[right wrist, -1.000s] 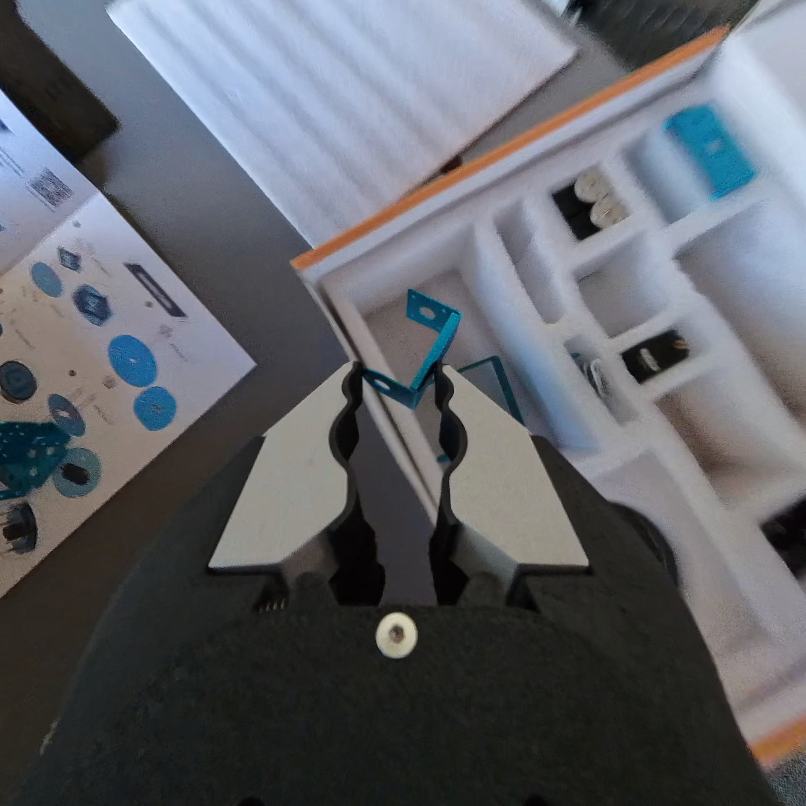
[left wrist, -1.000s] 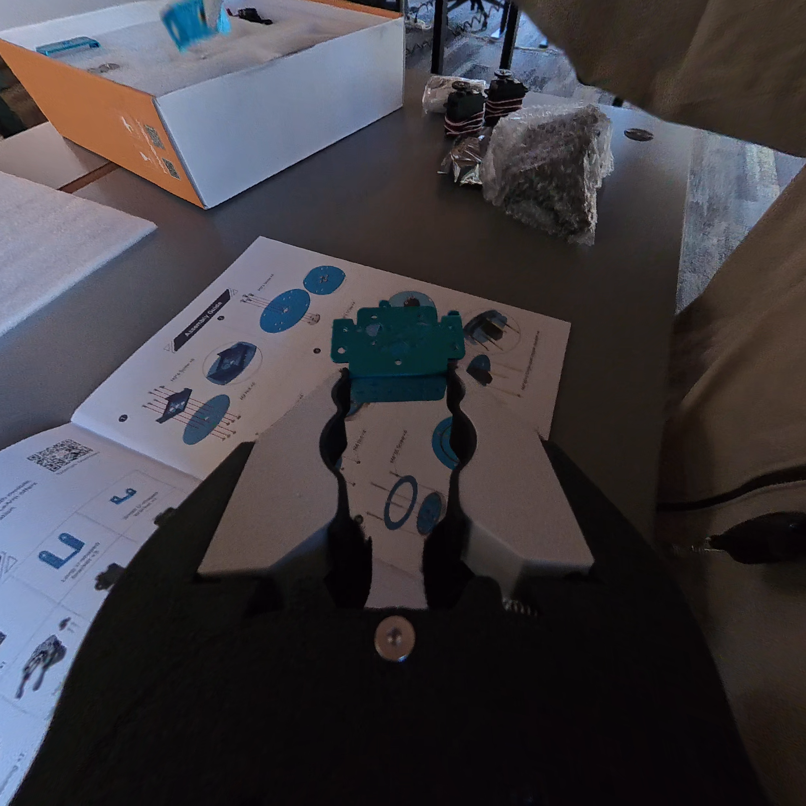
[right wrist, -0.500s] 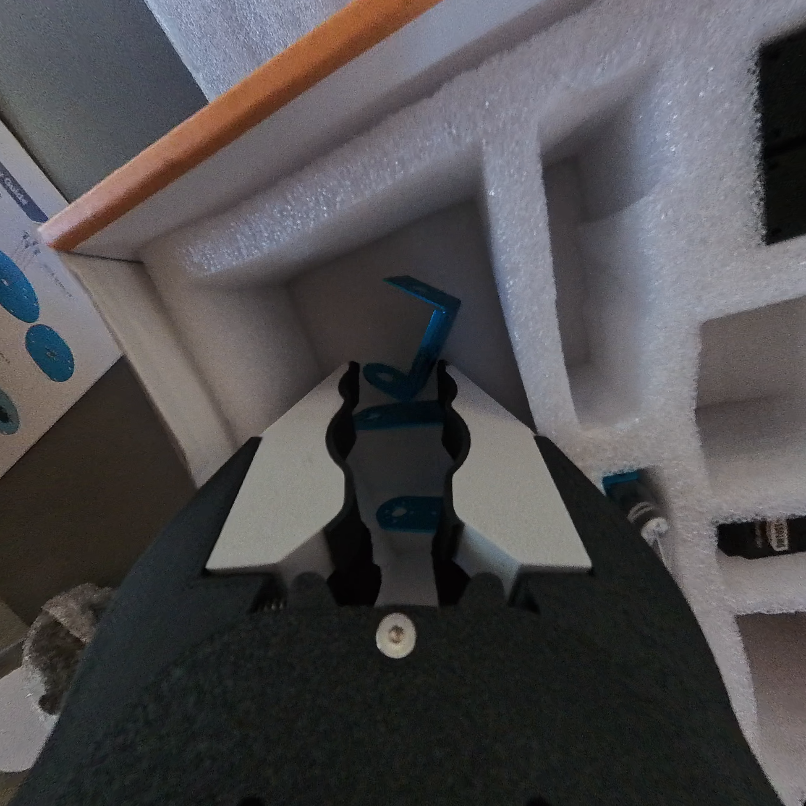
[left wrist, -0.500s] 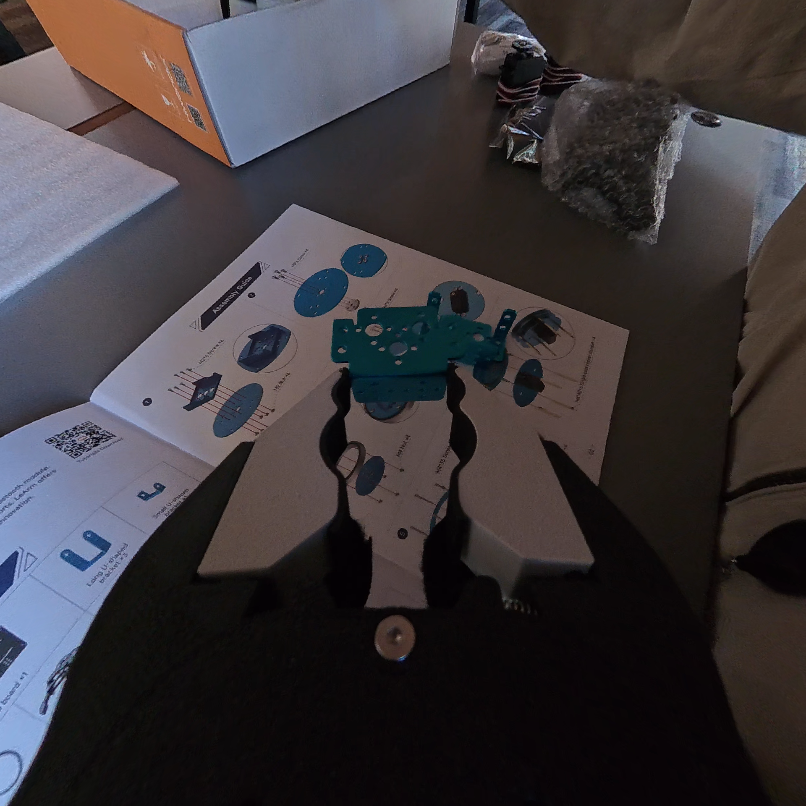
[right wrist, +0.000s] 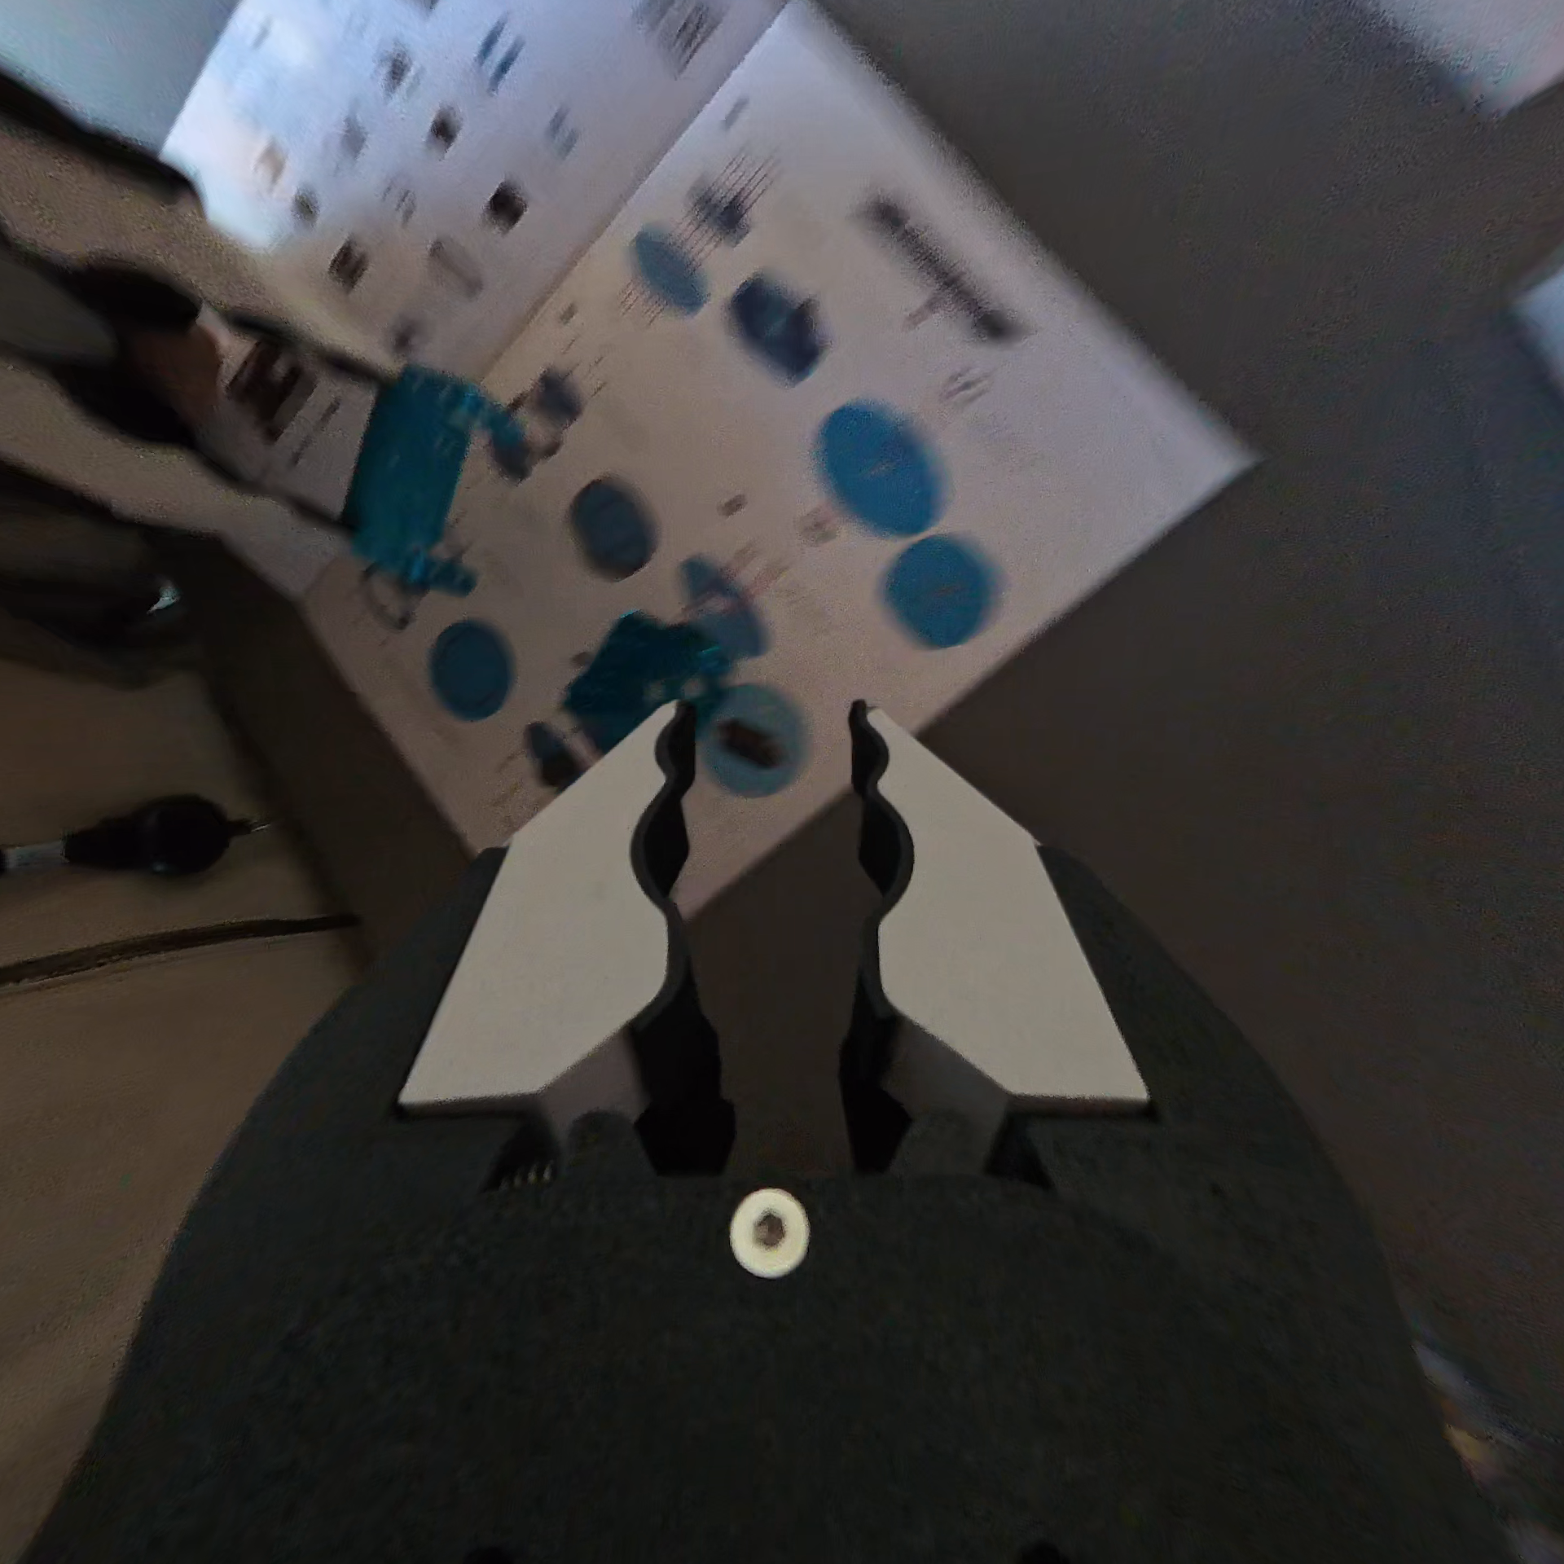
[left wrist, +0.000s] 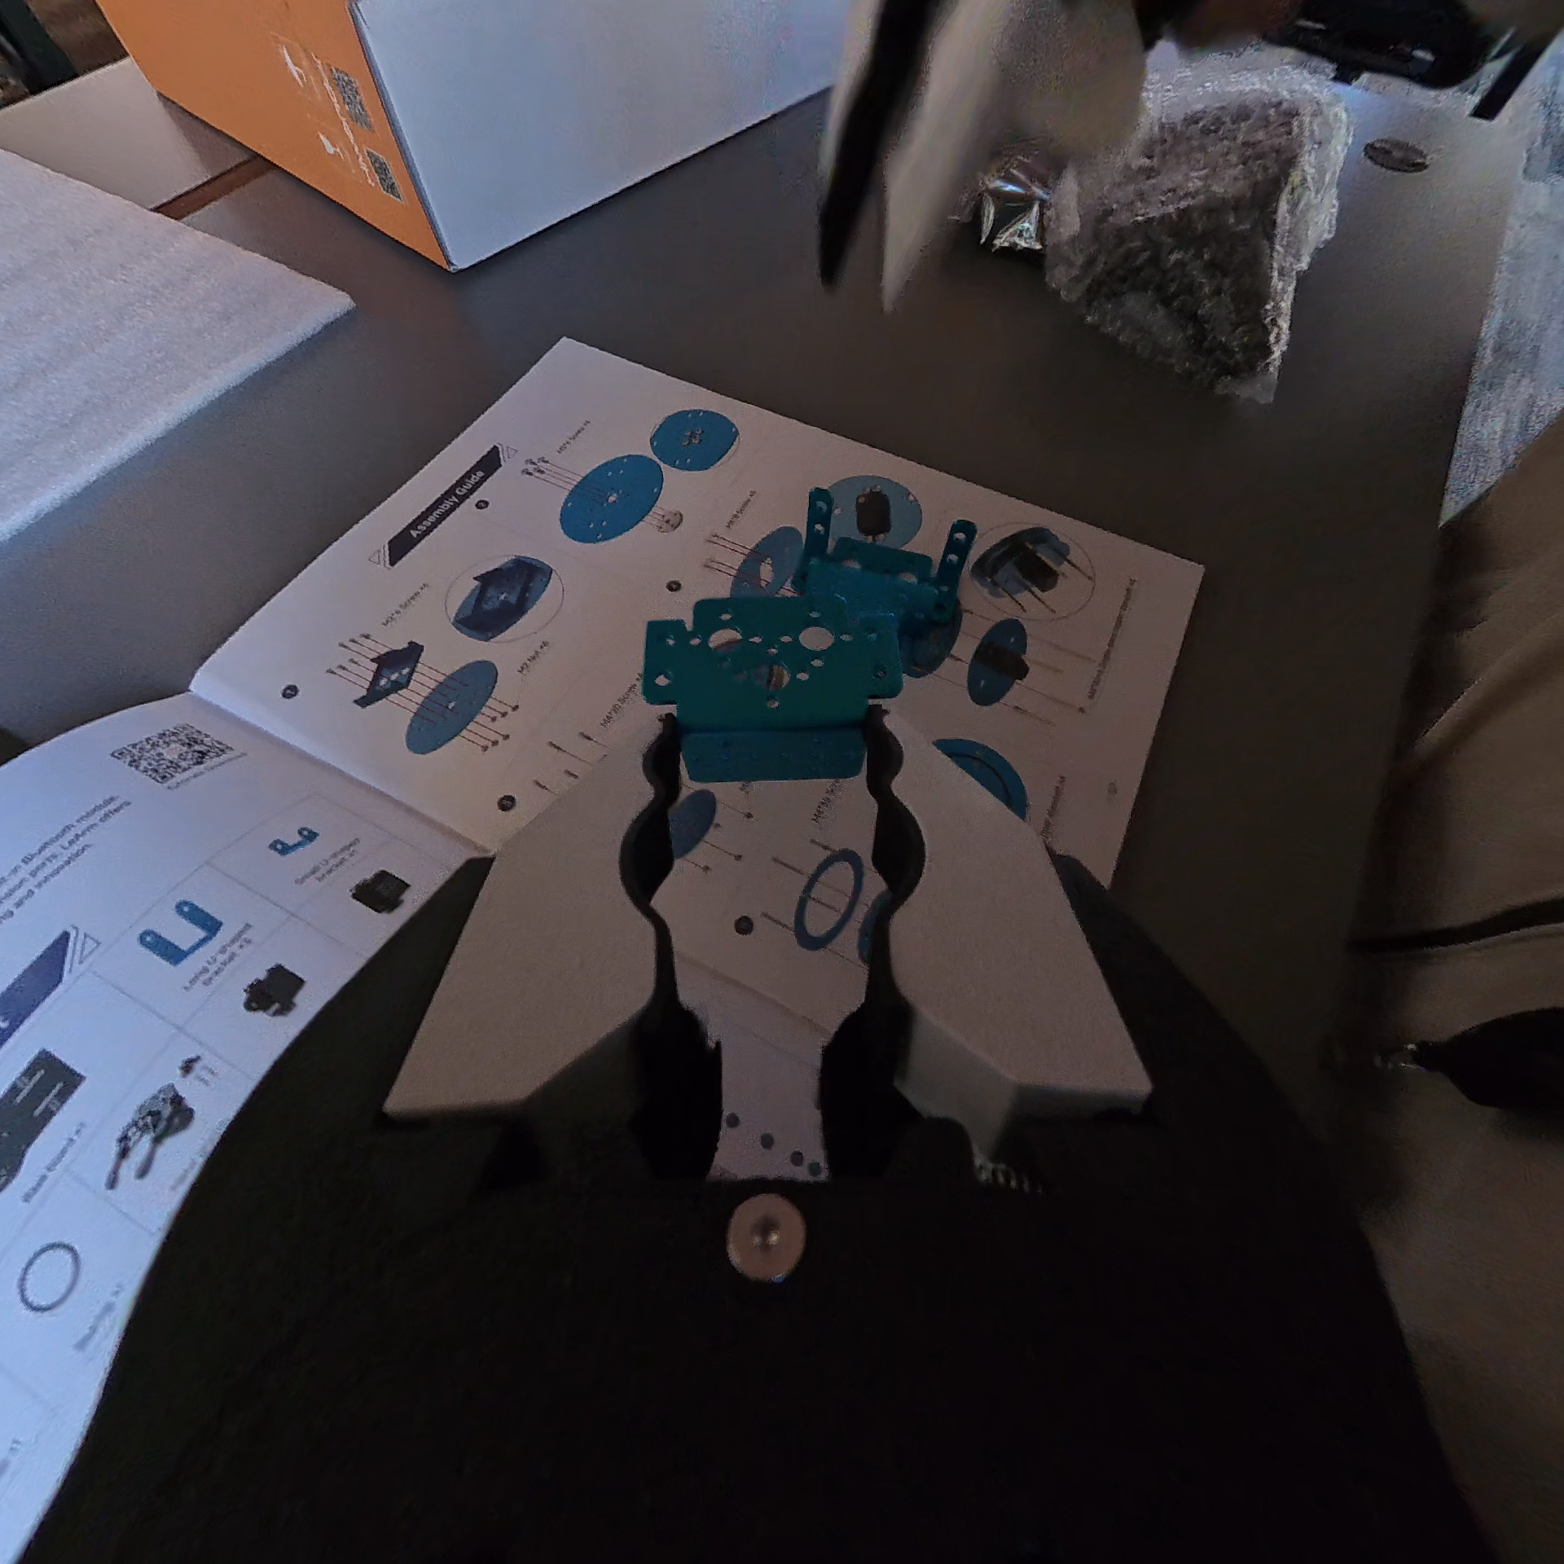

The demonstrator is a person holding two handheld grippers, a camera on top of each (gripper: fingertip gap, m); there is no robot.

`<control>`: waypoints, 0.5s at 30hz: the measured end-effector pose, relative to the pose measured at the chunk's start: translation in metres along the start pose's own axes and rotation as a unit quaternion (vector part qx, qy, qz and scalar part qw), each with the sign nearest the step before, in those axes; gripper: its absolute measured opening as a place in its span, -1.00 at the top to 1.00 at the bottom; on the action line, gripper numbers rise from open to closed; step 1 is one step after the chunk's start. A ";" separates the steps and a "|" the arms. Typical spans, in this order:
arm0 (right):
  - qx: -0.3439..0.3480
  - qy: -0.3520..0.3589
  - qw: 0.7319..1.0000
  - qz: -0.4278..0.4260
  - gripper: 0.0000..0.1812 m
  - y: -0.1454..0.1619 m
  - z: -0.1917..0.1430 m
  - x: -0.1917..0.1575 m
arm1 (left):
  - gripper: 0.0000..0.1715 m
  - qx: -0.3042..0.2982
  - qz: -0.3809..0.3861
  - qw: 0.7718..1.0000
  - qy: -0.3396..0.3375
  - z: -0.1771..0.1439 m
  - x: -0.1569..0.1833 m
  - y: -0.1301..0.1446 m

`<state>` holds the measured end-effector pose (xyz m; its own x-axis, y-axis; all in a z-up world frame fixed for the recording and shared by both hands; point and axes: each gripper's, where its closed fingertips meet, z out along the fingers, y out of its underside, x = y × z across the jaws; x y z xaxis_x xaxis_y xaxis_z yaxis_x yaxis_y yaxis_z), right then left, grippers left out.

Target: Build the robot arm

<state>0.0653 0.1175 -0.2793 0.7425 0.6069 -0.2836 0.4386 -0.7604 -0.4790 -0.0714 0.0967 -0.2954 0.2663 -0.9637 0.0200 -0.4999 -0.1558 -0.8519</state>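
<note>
While the teal plate (left wrist: 766, 677) is clamped by its lower flange between the tips of the left tongs (left wrist: 770, 745), it is held just above the open manual (left wrist: 423, 643), with its perforated face tilted up toward the camera. Just behind the plate, a blue U-bracket (left wrist: 889, 584) is seen resting on the manual, its two arms pointing up; whether plate and bracket touch cannot be told. Farther off on the table (left wrist: 762, 338), an orange and white box (left wrist: 550, 110), a foam sheet (left wrist: 127, 322) and a bubble-wrapped bundle (left wrist: 1185, 237) are laid well apart from the manual.

The right tongs (right wrist: 770, 719) are seen parted and empty, with nothing between the jaws. They are held above the edge of the manual (right wrist: 1016, 381), and the bracket (right wrist: 643, 677) is found just beyond the left fingertip, not touched. This view is heavily blurred, so fine detail cannot be made out; the plate (right wrist: 406, 457) is shown farther off as a teal smear.
</note>
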 end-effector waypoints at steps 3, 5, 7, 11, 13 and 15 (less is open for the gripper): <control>-0.024 -0.031 0.999 0.001 0.61 0.025 0.045 -0.047 | 0.50 0.007 0.001 1.000 0.005 -0.007 0.007 0.004; -0.013 -0.018 1.000 -0.017 0.63 0.026 0.057 -0.059 | 0.49 0.008 0.005 1.000 0.004 -0.013 0.010 0.007; -0.005 -0.005 0.999 -0.032 0.65 0.027 0.061 -0.068 | 0.50 0.009 0.009 1.000 0.000 -0.022 0.012 0.012; 0.004 0.076 0.996 -0.050 0.68 0.028 0.073 -0.062 | 0.49 0.018 0.002 1.000 -0.002 -0.039 0.015 0.019; -0.003 0.099 0.994 -0.055 0.87 0.029 0.079 -0.059 | 0.49 0.019 -0.007 1.000 -0.001 -0.045 0.015 0.021; -0.003 0.129 0.989 -0.076 0.99 0.027 0.073 -0.055 | 0.49 0.023 -0.014 1.000 -0.003 -0.057 0.011 0.019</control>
<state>-0.0010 0.0803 -0.3372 0.7722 0.6352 0.0127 0.5568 -0.6670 -0.4950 -0.1247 0.0706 -0.2820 0.2853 -0.9576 0.0410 -0.4536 -0.1726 -0.8743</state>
